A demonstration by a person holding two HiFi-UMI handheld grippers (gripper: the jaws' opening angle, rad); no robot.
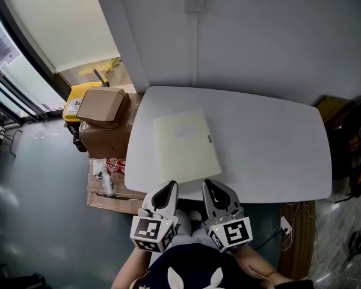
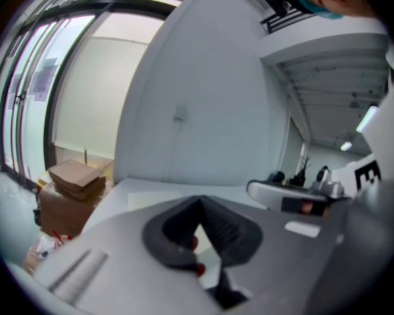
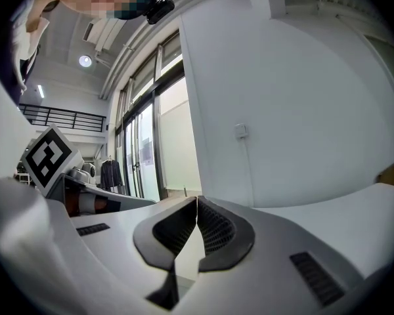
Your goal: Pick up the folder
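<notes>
Soft even daylight comes from the window (image 1: 15, 71) at the head view's left, the white table (image 1: 277, 143) is bright with faint shadows and no hard glare. Both gripper views are heavy fisheye, walls bowed, corners vignetted black, a ceiling lamp (image 3: 85, 61) adds a small hot spot. The left gripper (image 2: 201, 205) up close is soft and smeared; the right gripper view is sharper

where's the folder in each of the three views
Head view: folder lies left of centre on the white table, near its front edge.
Left gripper view: folder, a pale sheet on the table just above the jaws.
Right gripper view: probably the pale sliver below the closed jaw tips.
Shared landmark: the wall switch plate.
</notes>
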